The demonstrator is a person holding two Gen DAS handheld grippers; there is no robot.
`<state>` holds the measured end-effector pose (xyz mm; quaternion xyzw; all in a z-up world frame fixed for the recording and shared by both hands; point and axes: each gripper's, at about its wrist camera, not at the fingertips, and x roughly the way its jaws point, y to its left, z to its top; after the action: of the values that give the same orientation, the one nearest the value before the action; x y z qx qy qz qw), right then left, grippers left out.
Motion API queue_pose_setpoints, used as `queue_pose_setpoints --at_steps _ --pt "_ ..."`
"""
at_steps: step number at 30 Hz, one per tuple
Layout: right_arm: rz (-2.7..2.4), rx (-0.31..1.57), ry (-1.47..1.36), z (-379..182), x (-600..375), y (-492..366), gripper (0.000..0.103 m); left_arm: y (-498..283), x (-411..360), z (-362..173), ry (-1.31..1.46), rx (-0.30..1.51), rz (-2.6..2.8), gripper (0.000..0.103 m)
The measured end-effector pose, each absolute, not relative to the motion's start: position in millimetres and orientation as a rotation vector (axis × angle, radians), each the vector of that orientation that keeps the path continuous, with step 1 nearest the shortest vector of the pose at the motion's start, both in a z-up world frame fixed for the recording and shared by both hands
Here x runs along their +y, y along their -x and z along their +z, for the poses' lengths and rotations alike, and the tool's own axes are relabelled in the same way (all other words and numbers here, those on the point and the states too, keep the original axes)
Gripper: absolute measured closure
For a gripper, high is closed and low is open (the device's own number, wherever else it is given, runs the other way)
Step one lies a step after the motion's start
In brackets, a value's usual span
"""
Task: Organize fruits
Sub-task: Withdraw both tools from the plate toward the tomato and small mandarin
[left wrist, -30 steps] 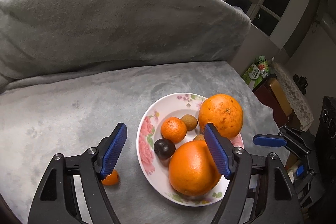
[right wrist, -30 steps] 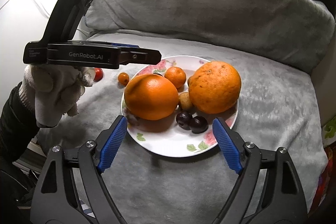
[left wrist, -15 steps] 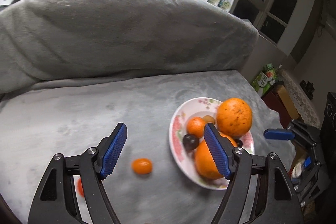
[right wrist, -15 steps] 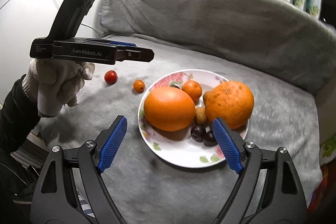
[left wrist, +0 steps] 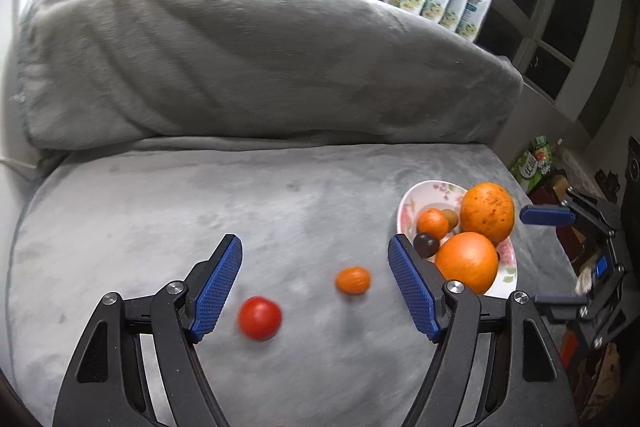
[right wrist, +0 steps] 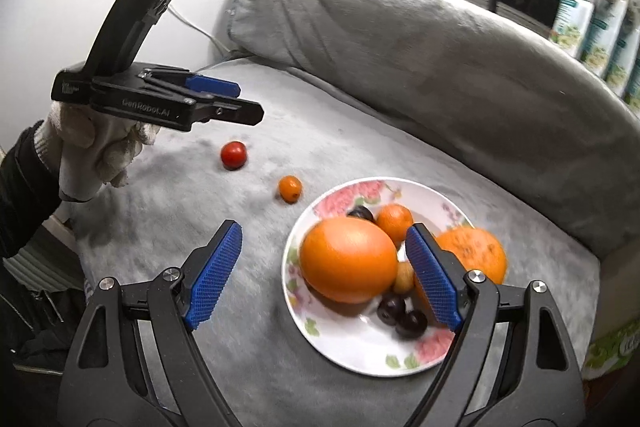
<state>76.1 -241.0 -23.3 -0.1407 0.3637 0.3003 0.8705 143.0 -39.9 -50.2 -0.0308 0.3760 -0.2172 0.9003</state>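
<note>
between the spread, empty fingers of the left gripper (left wrist: 314, 285) lie a red tomato (left wrist: 259, 317) and small orange fruit (left wrist: 353, 279) on grey blanket (left wrist: 200, 211), while the right gripper (right wrist: 322, 277), likewise apart, hovers over the fruit plate (right wrist: 360, 351).

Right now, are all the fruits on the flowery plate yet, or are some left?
Mostly done: the floral white plate already holds two big oranges, a small mandarin and dark plums. Nothing is in hand: the left gripper and right gripper are both open and empty. Left on the grey blanket: the small red tomato and the tiny orange kumquat.
</note>
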Motion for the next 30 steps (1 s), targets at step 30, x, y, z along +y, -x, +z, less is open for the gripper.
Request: queue_pose_setpoints --at_steps 30 --pt "0.792 1.007 0.615 -60.5 -144.9 -147.2 0.049 -123.9 -9.3 -108.5 0.047 0.883 -0.421 0.047"
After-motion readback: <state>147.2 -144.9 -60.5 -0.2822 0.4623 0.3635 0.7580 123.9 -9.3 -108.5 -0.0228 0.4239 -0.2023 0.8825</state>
